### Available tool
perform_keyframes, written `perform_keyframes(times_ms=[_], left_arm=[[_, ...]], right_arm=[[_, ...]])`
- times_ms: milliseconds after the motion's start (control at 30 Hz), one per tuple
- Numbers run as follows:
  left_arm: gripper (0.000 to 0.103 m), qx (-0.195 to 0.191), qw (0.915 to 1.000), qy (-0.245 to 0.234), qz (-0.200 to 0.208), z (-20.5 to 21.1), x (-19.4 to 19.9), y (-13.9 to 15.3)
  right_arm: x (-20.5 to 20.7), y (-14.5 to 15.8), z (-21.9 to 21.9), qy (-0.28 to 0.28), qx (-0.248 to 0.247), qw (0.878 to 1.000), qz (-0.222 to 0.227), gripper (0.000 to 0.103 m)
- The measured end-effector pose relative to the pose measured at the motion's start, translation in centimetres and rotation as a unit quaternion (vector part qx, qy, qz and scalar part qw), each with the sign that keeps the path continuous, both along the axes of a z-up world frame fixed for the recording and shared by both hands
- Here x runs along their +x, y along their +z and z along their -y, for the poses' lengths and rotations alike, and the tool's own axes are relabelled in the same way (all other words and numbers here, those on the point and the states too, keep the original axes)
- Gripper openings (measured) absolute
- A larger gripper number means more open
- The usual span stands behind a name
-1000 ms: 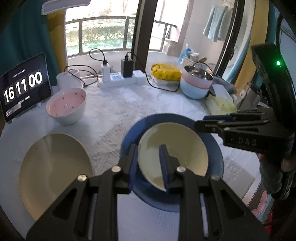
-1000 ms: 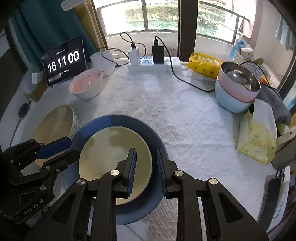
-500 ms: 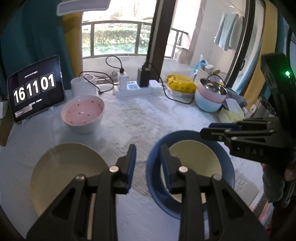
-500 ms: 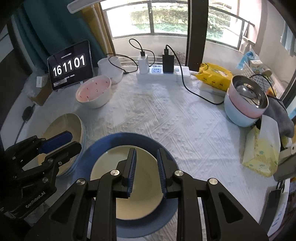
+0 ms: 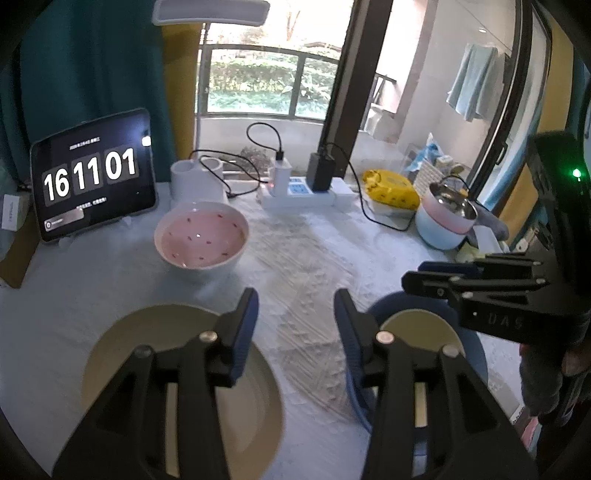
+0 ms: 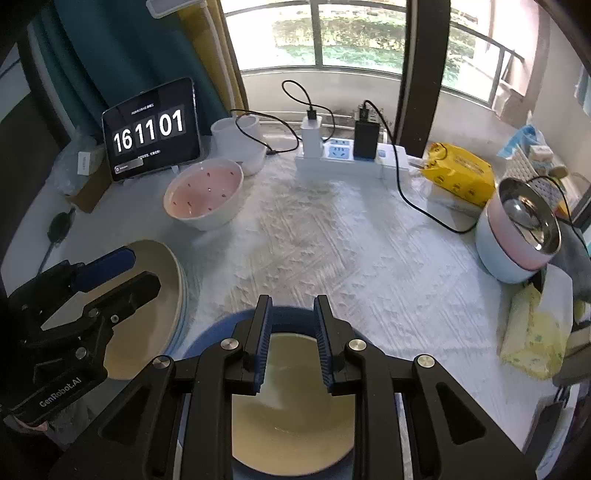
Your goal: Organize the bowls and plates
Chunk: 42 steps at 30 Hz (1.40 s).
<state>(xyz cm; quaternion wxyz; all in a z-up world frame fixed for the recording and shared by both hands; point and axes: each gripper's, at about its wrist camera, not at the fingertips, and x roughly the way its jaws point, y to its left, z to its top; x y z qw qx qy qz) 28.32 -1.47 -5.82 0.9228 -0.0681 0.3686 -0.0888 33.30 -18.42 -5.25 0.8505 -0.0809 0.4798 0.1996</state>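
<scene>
Room: big window (image 6: 332,33) with a railing and greenery outside, teal curtain (image 6: 122,48) at its left edge, dark frame post (image 6: 424,74) right of centre.

Worktop (image 6: 332,251): round, covered in a white embossed cloth. The blue plate (image 6: 295,314) sits at the near edge and serves as landmark.

- Cream plate (image 6: 295,424) lies inside the blue plate.
- Second cream plate (image 6: 147,314) is just left of the blue plate, stacked on a pale plate whose rim shows.
- Pink bowl (image 6: 205,195), white outside with a speckled interior, sits behind and left of the blue plate, well apart from it.
- Stacked bowls (image 6: 517,236), steel in pink in light blue, far right of the blue plate.
- Tablet clock (image 6: 151,129) reading 16 11 01 stands far back-left; white cup (image 6: 240,140) is beside it.
- Power strip (image 6: 347,162) with chargers sits straight back; yellow pack (image 6: 458,173) back-right.
- Tissue pack (image 6: 532,332) is right of the blue plate, near the worktop edge.

Left gripper (image 5: 295,317): fingers spread wide, holding nothing, hovering between the second cream plate and the blue plate.

Right gripper (image 6: 293,332): fingers at a narrow gap, holding nothing, above the blue plate's far rim.
</scene>
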Motion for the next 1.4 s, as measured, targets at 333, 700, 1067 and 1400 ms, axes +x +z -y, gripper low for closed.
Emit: perform_keyframes(times_ms=[333, 700, 1067, 1400], left_arm=[[0.044, -0.006, 0.9998, 0.021, 0.004, -2.5, 1.1, 0.2], [0.044, -0.009, 0.9991, 0.042, 0.006, -5.2, 2.5, 0.2], [0.044, -0.014, 0.9979, 0.063, 0.004, -7.8, 4.0, -0.3], [0.044, -0.022, 0.9964, 0.082, -0.006, -10.1, 5.8, -1.3]], right_arm=[[1.7, -0.1, -2.3, 0.015, -0.004, 1.000, -0.002, 0.024], [3.5, -0.3, -5.0, 0.031, -0.010, 0.999, -0.008, 0.024], [5.2, -0.7, -7.4, 0.039, -0.011, 0.999, -0.010, 0.024], [7.5, -1.8, -9.5, 0.041, -0.009, 0.999, -0.023, 0.024]])
